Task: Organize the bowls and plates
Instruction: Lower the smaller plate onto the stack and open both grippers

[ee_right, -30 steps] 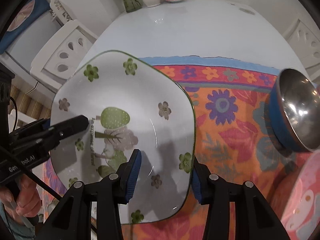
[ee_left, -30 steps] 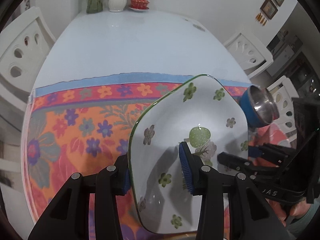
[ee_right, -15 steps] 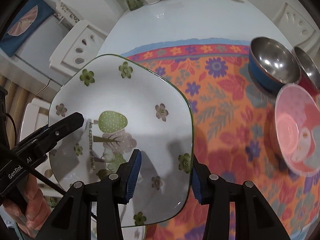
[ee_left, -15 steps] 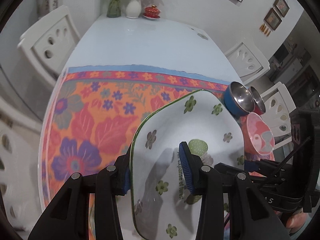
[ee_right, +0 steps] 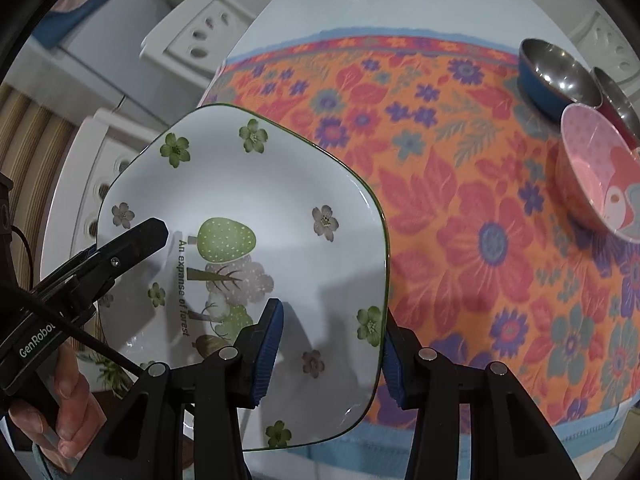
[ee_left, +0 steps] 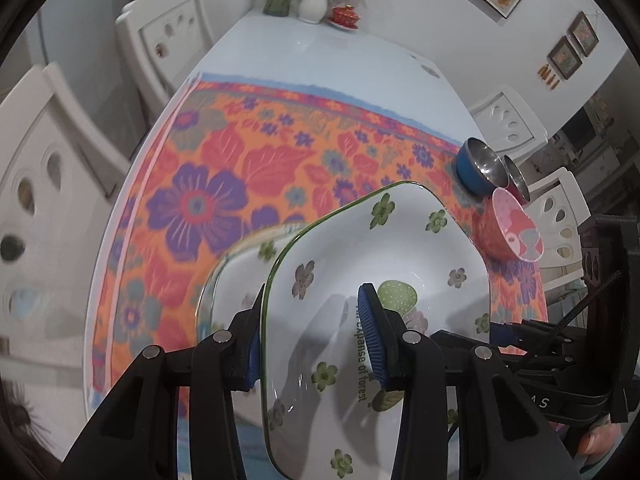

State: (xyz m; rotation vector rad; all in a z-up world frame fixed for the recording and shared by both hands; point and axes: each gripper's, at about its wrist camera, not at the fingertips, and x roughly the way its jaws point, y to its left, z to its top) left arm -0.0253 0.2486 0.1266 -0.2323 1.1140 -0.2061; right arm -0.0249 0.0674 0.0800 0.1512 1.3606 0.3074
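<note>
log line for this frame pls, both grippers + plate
left gripper: shut on floral plate left rim | right gripper: shut on its right rim | plate: lifted above second plate on tablecloth | bowls: far right

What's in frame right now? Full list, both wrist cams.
Flowered plate: 1, white with green rim, held between both claws.
Second plate: 1, white, on the cloth under the held one.
Steel bowls: 2, blue and red outsides, far right.
Pink bowl: 1, right, near the steel bowls.
Tablecloth: 1, orange floral.
Table: 1, white.
Vases: 2, far end.
Chairs: several, white.
Left claw: shut on plate rim.
Right claw: shut on opposite rim.
</note>
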